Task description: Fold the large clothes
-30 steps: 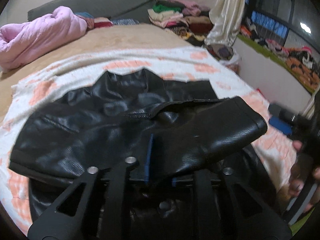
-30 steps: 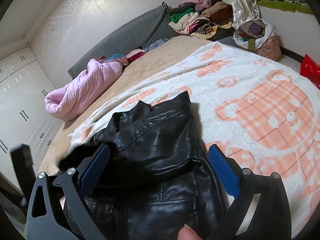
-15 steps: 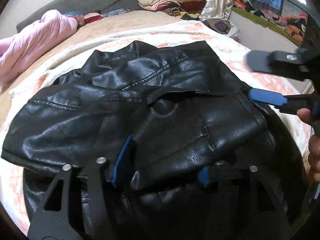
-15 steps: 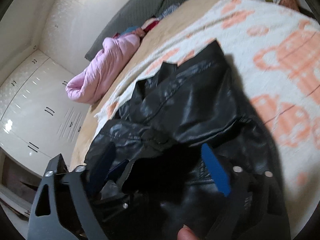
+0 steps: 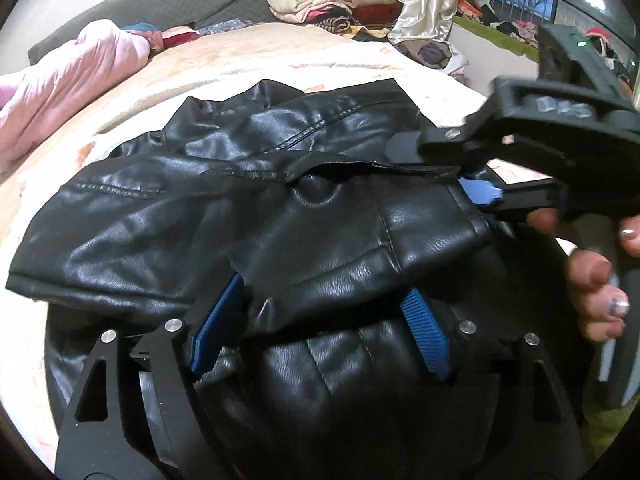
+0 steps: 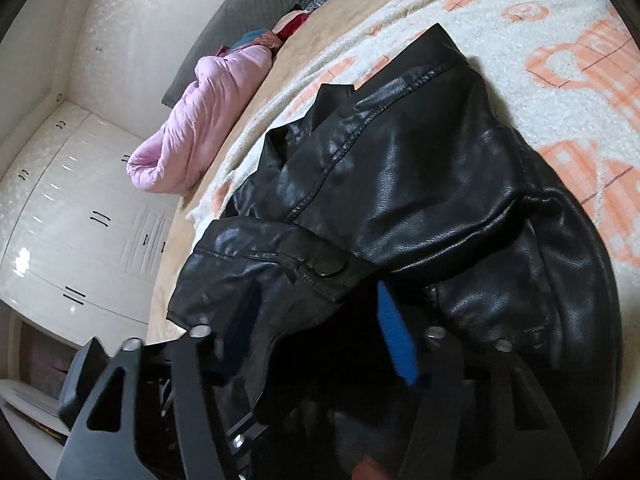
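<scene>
Black leather jacket (image 5: pixel 248 216) lies half-folded on the bed blanket (image 6: pixel 520 40), dead ahead of both tools. Heavy, stiff, slick: grab seams or hem. Your left gripper (image 5: pixel 320 336) has just been opening, released, with the sleeve loose between its pads; right gripper (image 6: pixel 324 332) has been closing around a fold, grip uncertain.

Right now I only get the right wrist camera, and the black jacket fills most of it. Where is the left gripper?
Observer: The left gripper is at the near edge of the black jacket. Its jaws have just been opening, with a leather fold between them.
Operator: Anything on the bed beyond the jacket?
Observer: A pile of folded clothes sits at the far end, beside a cream curtain.
Operator: And past the curtain?
Observer: A green-topped ledge runs under a dark window and holds more clothes.
</scene>
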`<state>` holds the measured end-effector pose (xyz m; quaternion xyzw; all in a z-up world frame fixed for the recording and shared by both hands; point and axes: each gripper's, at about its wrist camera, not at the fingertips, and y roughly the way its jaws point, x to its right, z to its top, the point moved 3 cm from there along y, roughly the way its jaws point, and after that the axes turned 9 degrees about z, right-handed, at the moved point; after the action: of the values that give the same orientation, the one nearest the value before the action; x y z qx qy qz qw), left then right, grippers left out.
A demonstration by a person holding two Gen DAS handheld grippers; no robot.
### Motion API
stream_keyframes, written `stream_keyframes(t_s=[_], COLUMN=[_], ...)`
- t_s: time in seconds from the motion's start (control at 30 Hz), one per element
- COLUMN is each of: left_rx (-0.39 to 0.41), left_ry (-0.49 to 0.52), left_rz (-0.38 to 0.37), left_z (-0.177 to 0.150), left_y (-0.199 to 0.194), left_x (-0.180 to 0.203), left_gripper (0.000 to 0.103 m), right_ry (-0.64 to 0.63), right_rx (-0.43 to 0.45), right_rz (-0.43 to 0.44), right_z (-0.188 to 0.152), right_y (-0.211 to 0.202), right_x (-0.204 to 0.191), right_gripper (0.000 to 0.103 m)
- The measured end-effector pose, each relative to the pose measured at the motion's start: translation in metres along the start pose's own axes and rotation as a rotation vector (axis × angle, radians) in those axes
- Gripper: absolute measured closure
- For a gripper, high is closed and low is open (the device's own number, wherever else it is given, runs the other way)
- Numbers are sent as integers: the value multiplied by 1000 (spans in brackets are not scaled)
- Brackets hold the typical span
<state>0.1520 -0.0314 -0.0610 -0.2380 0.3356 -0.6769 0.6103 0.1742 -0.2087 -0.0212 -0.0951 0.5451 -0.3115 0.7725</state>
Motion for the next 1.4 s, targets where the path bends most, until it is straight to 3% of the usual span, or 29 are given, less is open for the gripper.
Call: stream_keyframes(t_s=[0.07, 0.13, 0.3, 0.33, 0.73, 0.83, 1.0, 1.03, 1.07, 1.17, 1.27, 1.4], left_rx=[0, 8, 34, 40, 73, 77, 85, 81, 69, 25, -13, -58], left_ry=[-15, -31, -80, -94, -341, -406, -504, -523, -545, -551, -512, -459], left_rz=[-20, -39, -31, -29, 67, 101, 117, 114, 113, 106, 97, 76], left_z=[-1, -2, 1, 1, 7, 10, 24, 26, 30, 38, 45, 43], left_y=[-6, -12, -29, -33, -53, -55, -50, -47, -40, -21, -2, 17], left_x=[-3, -7, -27, -33, -132, -158, -193, -197, -203, -205, -196, -176], left_gripper=[27, 26, 26, 25, 13, 13, 14, 25, 41, 70, 86, 88], right_ry=[-12, -35, -218, -247, -662, -730, -743, -744, -742, -714, -692, -680], right_rx=[4, 11, 28, 31, 141, 169, 158, 157, 156, 160, 168, 179], right_rz=[-23, -37, -76, -75, -108, -118, -152, -158, -165, -168, -171, -163], right_z=[2, 4, 7, 7, 61, 75, 80, 79, 79, 78, 76, 75], right_y=[2, 3, 4, 5, -27, -35, -34, -33, -32, -30, -27, -28], right_x=[0, -2, -28, -33, -132, -139, -116, -113, -107, -91, -78, -67], right_gripper=[56, 77, 88, 99, 102, 102, 102, 102, 102, 102, 102, 102])
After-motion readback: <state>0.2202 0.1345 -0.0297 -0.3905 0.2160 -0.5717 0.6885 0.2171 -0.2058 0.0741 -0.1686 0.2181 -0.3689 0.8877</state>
